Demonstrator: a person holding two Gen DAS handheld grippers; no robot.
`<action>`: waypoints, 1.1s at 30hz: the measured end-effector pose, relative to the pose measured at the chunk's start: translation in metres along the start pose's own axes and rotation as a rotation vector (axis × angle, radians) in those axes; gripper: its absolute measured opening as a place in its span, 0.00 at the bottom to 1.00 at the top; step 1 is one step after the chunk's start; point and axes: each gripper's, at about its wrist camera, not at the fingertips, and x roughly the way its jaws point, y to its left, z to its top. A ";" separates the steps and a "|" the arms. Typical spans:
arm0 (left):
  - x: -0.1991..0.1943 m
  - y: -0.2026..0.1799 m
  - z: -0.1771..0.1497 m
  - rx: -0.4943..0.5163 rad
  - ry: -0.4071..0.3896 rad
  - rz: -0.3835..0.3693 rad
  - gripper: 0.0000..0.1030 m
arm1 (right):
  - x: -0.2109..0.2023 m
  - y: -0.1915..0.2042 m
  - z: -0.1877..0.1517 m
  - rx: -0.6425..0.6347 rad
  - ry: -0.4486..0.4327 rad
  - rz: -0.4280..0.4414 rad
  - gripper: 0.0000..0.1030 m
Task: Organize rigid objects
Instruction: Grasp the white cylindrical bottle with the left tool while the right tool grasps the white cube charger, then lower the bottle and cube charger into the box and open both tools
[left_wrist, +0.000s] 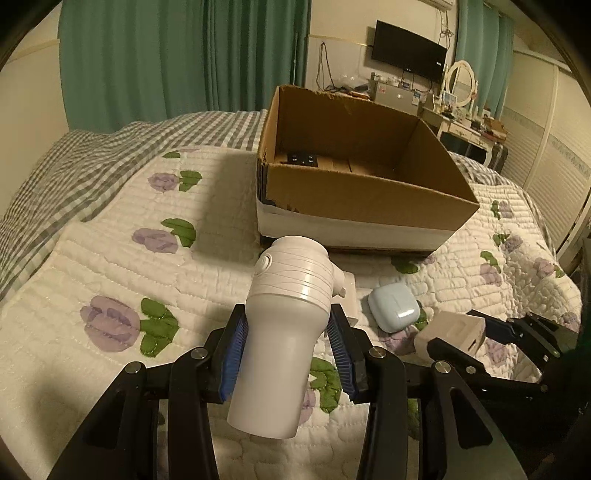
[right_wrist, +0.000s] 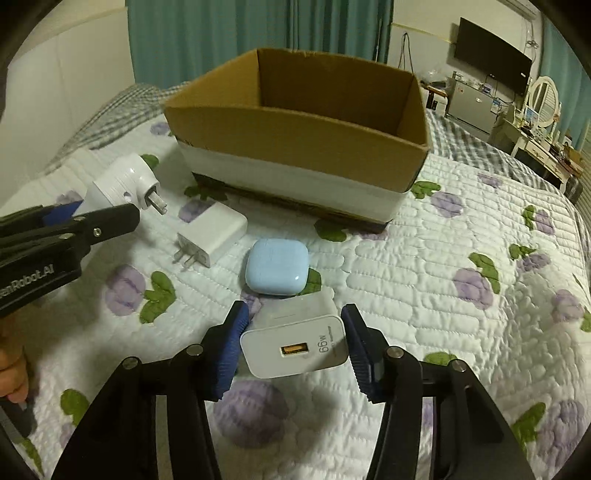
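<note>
My left gripper (left_wrist: 288, 314) is shut on a white round-bodied plug device (left_wrist: 284, 332), held above the quilt in front of the cardboard box (left_wrist: 369, 199). The right wrist view shows that device (right_wrist: 118, 181) at the left with its prongs pointing right. My right gripper (right_wrist: 295, 314) is shut on a white 66W charger (right_wrist: 295, 347), blue pads on both sides and the USB port facing the camera. Seen from the left wrist, this charger (left_wrist: 450, 328) is at the lower right. A light blue earbud case (right_wrist: 277, 271) and a white two-prong charger (right_wrist: 212, 236) lie on the quilt before the box (right_wrist: 295, 136).
The open box holds a small black keypad-like item (left_wrist: 303, 158) on its floor. The flowered quilt (right_wrist: 461, 240) covers the bed, with a grey checked blanket behind it. A person's hand (right_wrist: 11, 373) shows at the left edge. A dresser and TV stand far right.
</note>
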 end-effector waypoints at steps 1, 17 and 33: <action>-0.002 0.000 -0.001 -0.004 -0.003 0.000 0.43 | -0.006 0.001 0.001 0.001 -0.011 -0.001 0.50; -0.066 -0.026 0.083 0.021 -0.133 -0.118 0.43 | -0.105 -0.025 0.110 -0.049 -0.275 0.020 0.50; 0.076 -0.066 0.181 0.091 -0.008 -0.094 0.43 | -0.002 -0.088 0.213 0.014 -0.278 0.052 0.50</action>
